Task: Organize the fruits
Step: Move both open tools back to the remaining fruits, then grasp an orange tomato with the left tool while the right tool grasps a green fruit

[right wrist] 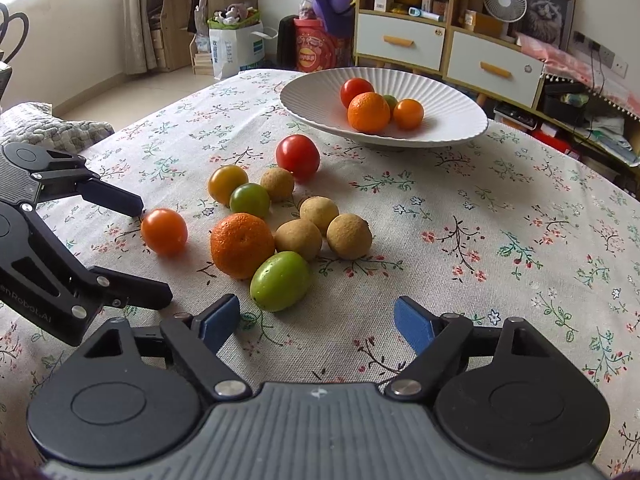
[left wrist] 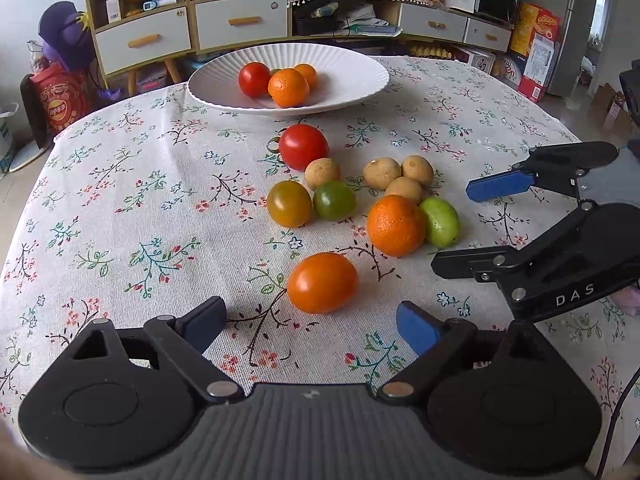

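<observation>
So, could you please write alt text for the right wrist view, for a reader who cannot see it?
The open right gripper hovers over a floral tablecloth, just short of a green fruit among loose fruits. Behind stands a white plate holding more fruit; the left gripper enters at left.

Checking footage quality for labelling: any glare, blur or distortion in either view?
Left wrist: sharp, soft daylight, faint shadow under the orange tomato; fisheye bends the table edge. Right wrist: also sharp, small highlight on the green fruit, window glare top left.

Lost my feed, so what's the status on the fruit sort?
Both tools open, empty. Left tool lined on orange tomato, right tool near green fruit. Plate part-filled. Nothing blocking.
</observation>
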Tool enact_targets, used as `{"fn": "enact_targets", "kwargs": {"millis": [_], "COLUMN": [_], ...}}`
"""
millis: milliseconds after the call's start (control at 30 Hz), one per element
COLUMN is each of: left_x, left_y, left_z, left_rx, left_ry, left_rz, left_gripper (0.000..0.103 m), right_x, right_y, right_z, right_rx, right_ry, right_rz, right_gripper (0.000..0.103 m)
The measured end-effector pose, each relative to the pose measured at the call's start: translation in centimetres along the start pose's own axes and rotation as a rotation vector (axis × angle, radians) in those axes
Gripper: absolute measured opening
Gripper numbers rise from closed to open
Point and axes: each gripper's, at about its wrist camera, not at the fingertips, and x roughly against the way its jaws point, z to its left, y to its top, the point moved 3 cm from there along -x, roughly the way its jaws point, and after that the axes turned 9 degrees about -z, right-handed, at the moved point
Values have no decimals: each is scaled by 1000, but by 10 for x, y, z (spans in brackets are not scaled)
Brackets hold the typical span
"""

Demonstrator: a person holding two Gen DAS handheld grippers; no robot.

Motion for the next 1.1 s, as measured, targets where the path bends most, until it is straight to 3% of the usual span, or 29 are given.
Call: {"fn": "enact_targets", "kwargs": {"millis": [167, 867, 967, 1100], "left_x": [1, 1, 1, 1], "left_y": [1, 9, 9, 9], "left_z": [-2, -3, -2, -3], "left_rx": [-8, 34, 37, 34], "left_ry": [-19, -69, -72, -71], "left_rz": [-15, -47, -47, -45], "left_gripper": [76, 36, 26, 26], "right_x": [0, 0, 1, 1], "right_y": [2, 10, 11, 11], "right_z": [5, 12, 13, 12], "right_rx": [14, 31, 34, 25], "right_ry": [17, 60, 61, 65], "right_rz": [-5, -17, -17, -15], "right_gripper": [73, 30, 30, 29]}}
